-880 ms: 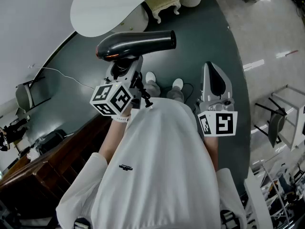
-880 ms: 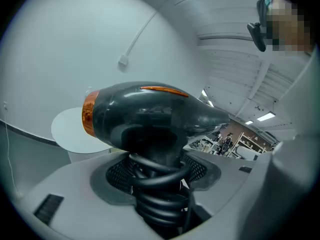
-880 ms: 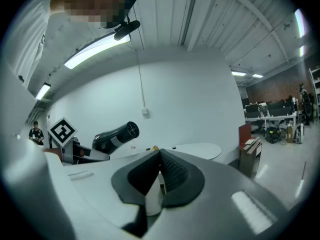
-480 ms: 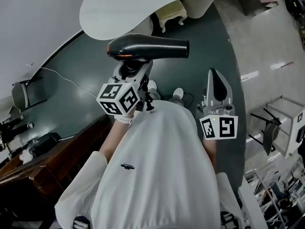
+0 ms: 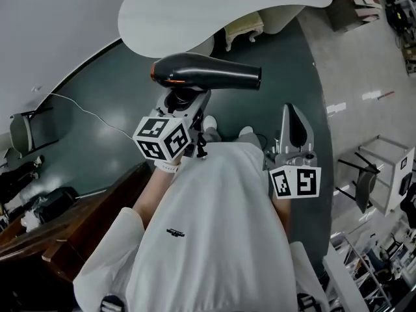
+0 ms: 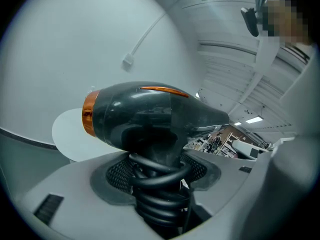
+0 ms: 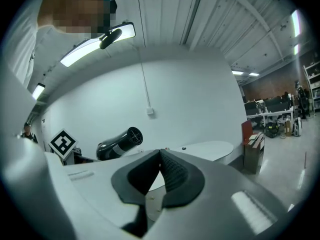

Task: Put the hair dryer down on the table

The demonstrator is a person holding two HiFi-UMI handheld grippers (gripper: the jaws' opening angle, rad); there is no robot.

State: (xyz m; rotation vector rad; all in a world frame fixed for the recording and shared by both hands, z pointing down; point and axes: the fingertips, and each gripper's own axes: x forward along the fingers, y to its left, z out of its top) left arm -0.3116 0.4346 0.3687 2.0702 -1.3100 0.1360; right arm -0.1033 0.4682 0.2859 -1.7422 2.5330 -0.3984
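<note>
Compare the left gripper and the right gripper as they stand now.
The left gripper is clamped on the hair dryer by its handle; the right gripper holds nothing. The left gripper's jaws stand wide around that handle; the right gripper's jaws are pressed together. In the head view the left gripper's marker cube shows two faces, the right gripper's one. Both are grey and point away from the person.

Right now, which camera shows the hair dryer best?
The head view: the whole hair dryer shows side-on, its handle in the left tool. The left gripper view shows it close and warped; the right gripper view, small and nozzle-first.
</note>
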